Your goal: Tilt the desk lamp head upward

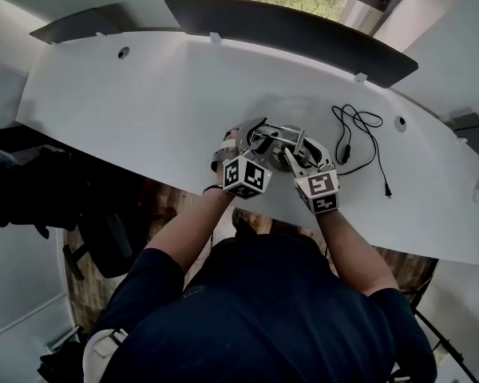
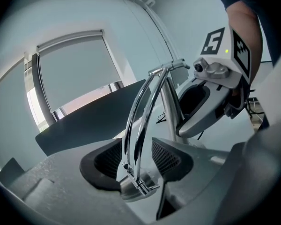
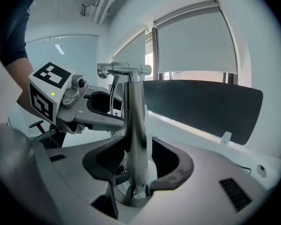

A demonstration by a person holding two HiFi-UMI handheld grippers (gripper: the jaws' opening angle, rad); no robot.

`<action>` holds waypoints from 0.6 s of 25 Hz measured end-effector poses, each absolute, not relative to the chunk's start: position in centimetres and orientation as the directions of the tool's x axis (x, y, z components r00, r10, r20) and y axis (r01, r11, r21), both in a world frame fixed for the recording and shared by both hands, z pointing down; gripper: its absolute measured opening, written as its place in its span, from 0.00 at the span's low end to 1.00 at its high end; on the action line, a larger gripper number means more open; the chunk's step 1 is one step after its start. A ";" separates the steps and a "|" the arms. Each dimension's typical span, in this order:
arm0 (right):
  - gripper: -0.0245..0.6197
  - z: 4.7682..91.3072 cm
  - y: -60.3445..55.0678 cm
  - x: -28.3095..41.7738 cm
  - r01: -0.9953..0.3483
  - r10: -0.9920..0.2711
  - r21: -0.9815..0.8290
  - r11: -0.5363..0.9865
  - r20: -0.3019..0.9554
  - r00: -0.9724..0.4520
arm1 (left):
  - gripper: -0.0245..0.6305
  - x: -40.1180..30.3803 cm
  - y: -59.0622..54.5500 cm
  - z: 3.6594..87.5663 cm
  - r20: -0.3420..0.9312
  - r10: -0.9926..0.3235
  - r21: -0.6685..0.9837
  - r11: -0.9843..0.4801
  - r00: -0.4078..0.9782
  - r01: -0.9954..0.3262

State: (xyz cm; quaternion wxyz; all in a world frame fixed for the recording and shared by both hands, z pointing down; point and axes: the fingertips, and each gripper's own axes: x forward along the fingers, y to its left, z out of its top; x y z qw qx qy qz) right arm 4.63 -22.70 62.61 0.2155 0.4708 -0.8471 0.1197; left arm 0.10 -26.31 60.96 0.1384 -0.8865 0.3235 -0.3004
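Note:
A chrome desk lamp stands near the front edge of the white desk, with both grippers at it. My left gripper is open, and the lamp's curved twin-rod arm rises between its jaws with a gap on each side. My right gripper is open around the lamp's upright post, which stands between its jaws above the round base. Each gripper shows in the other's view: the right gripper and the left gripper. I cannot pick out the lamp head.
A black cable with a plug lies on the desk right of the lamp. A dark screen panel runs along the desk's back edge under a window. A black office chair stands on the floor at the left.

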 end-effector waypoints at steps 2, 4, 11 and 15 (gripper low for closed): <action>0.33 62.8 -23.3 4.1 -0.842 -0.742 0.007 0.540 0.475 -0.472 | 0.32 0.5 -26.7 61.3 0.451 -0.655 -0.450 -0.754 0.607 -0.478; 0.33 62.9 -23.8 3.5 -0.835 -0.739 0.012 0.550 0.472 -0.480 | 0.32 0.7 -27.0 61.6 0.458 -0.653 -0.460 -0.755 0.603 -0.467; 0.30 64.0 -24.9 2.8 -0.831 -0.726 0.016 0.556 0.497 -0.476 | 0.19 0.8 -28.5 62.4 0.473 -0.668 -0.496 -0.741 0.575 -0.453; 0.30 64.1 -25.1 2.9 -0.827 -0.719 -0.012 0.562 0.488 -0.496 | 0.10 0.8 -28.9 62.4 0.493 -0.653 -0.494 -0.754 0.575 -0.433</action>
